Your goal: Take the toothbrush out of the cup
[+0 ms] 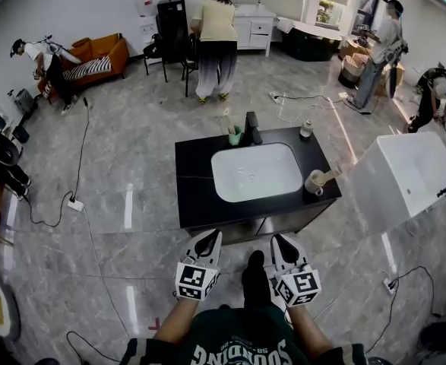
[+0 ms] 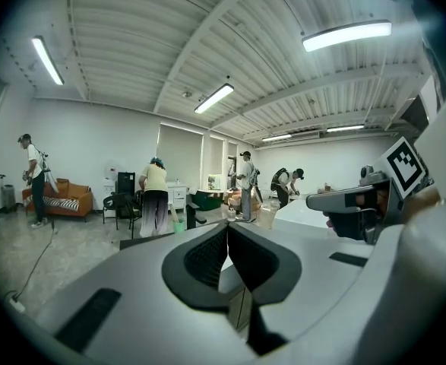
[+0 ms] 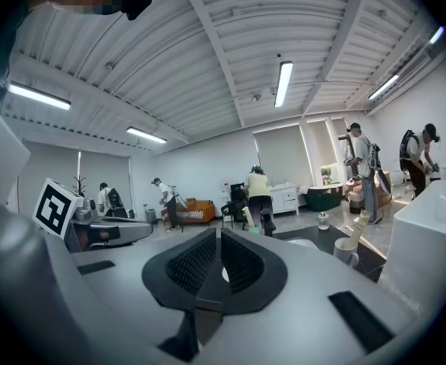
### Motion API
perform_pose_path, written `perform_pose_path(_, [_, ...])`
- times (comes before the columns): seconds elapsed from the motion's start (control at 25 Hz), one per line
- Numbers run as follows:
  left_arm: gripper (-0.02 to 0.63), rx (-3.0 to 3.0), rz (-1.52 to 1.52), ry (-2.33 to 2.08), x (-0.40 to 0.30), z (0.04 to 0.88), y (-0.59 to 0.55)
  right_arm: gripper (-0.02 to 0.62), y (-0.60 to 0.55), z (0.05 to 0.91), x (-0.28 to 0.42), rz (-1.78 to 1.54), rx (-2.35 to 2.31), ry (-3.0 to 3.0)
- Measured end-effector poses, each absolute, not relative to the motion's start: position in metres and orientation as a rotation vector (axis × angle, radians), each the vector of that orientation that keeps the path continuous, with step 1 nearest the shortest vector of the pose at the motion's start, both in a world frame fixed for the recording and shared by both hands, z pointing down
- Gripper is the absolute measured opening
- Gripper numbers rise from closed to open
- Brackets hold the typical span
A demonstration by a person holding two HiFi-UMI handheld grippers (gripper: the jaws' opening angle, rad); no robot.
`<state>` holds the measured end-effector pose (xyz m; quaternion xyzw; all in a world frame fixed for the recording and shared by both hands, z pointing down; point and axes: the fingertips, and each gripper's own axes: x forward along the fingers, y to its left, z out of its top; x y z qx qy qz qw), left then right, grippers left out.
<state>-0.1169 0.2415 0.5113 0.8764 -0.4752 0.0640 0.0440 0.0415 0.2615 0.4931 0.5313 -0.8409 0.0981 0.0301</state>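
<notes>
The left gripper [image 1: 206, 240] and right gripper [image 1: 283, 242] sit low at centre frame, each with jaws together on nothing. Above them, on the black counter [image 1: 196, 196], a green cup [image 1: 235, 136] beside the faucet [image 1: 251, 128] holds the toothbrush [image 1: 227, 122] upright.

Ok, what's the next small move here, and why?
Probably open the right gripper and carry it forward over the counter toward the green cup beside the faucet. Its jaws are together and empty, it sits short of the counter, and what looks like the toothbrush stands in that cup.
</notes>
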Motion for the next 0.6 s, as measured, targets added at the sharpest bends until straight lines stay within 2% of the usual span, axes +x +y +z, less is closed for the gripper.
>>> perform_pose_path(0.6, [0.014, 2.631, 0.237, -1.537, -0.057, 0.489, 0.031, 0.043, 0.042, 0.488, 0.115, 0.333, 1.556, -2.628])
